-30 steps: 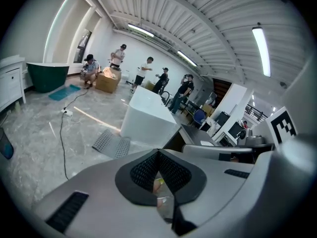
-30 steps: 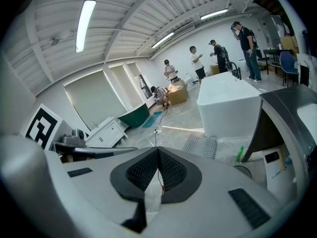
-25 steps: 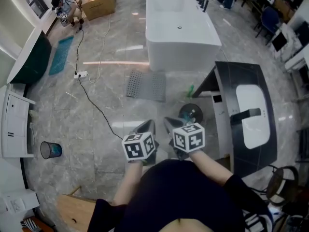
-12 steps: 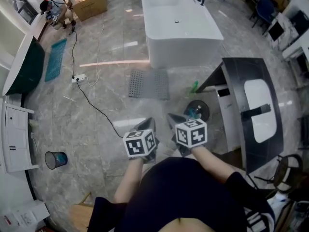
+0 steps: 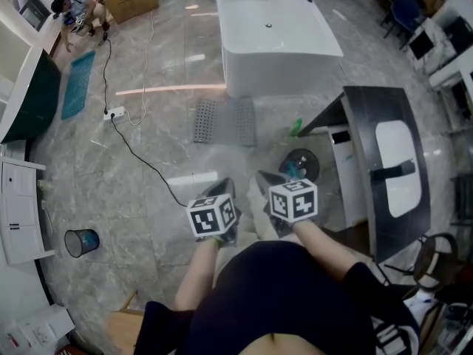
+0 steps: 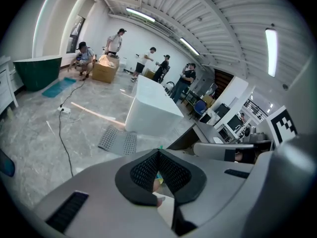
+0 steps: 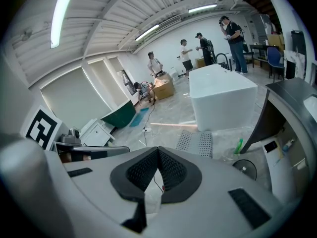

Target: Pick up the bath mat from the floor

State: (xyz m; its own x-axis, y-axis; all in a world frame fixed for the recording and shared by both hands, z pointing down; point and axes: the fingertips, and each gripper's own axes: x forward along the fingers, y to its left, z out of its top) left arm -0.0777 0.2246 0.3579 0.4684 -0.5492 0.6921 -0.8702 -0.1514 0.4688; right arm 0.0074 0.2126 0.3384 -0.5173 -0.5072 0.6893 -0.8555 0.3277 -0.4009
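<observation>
The grey perforated bath mat (image 5: 225,122) lies flat on the marble floor in front of the white bathtub (image 5: 273,35). It also shows in the left gripper view as the mat (image 6: 117,141) and in the right gripper view as the mat (image 7: 195,143). My left gripper (image 5: 223,189) and right gripper (image 5: 264,180) hang side by side near my body, well short of the mat and above the floor. Both are shut with nothing between their jaws, as the left gripper (image 6: 158,153) and right gripper (image 7: 158,150) show up close.
A black vanity with a white basin (image 5: 392,168) stands at the right, with a green bottle (image 5: 296,127) and a round black object (image 5: 299,165) beside it. A black cable (image 5: 140,157) runs from a power strip (image 5: 113,112). A teal mat (image 5: 76,83), a bin (image 5: 80,241) and people stand further off.
The person has moved a little toward the tub and mat, so the floor has slid in the head view. Both grippers stay shut, side by side.
</observation>
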